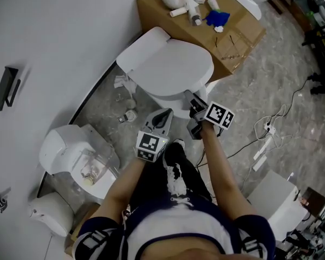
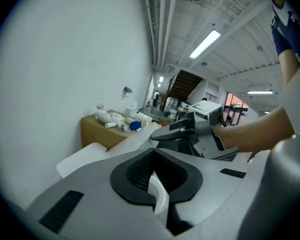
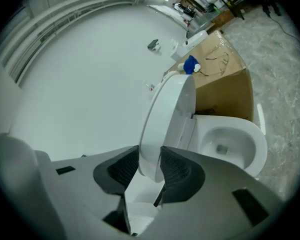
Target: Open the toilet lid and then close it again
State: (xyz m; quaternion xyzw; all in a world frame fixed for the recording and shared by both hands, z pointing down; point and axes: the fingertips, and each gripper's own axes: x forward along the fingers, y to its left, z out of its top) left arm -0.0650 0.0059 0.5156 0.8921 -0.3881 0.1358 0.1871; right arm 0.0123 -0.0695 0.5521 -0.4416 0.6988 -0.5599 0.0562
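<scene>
Clamping the edge of the raised toilet lid (image 3: 169, 111) is the right tool (image 3: 150, 159).

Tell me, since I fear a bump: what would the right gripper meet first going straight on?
The toilet lid: the right gripper holds its raised edge between the jaws.

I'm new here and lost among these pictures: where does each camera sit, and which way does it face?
Head view: on the person's head, looking steeply down at the lid; shows both forearms, left gripper and right gripper.
Left gripper view: rides the left gripper, looks along its shut fingers toward the box; shows the right gripper and forearm.
Right gripper view: rides the right gripper, looks along fingers closed on the raised lid, bowl beside.
Shared: the box shows in all three.
</scene>
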